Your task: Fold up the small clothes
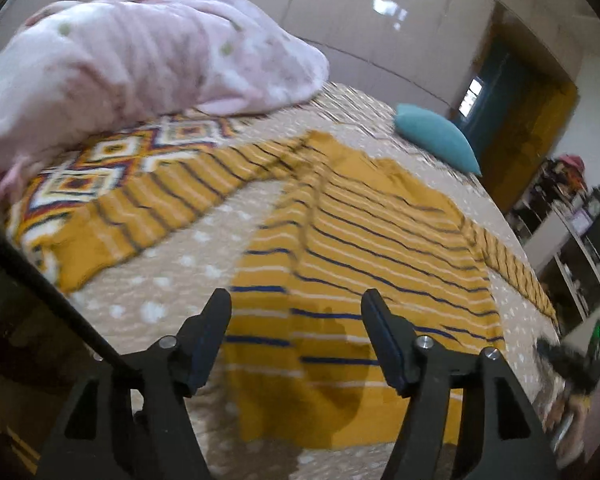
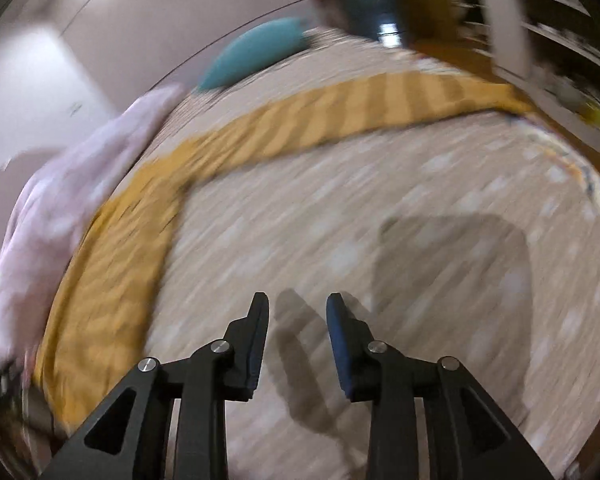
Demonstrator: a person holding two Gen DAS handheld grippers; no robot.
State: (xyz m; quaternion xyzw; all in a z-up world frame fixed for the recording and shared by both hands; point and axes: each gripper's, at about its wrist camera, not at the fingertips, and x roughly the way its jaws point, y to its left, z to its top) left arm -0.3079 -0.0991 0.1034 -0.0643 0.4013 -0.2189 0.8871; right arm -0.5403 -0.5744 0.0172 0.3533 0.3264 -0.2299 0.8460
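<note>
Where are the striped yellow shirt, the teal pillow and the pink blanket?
striped yellow shirt (image 1: 360, 240), left wrist view, its body
teal pillow (image 1: 436, 136), left wrist view, its middle
pink blanket (image 1: 140, 64), left wrist view, its top

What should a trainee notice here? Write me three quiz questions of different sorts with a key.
1. True or false: the left claw grips the mustard-yellow striped fabric shirt.
2. Which thing lies at the far end of the beige dotted bedspread? A: a teal fabric pillow; B: a red box; C: a wooden chair.
3. Fill in: the right claw hangs over bare ____, with nothing between its jaws.

Key
1. False: its jaws stand open above the shirt.
2. A. The crumpled pink spotted blanket lies further left.
3. Bedspread.
</note>
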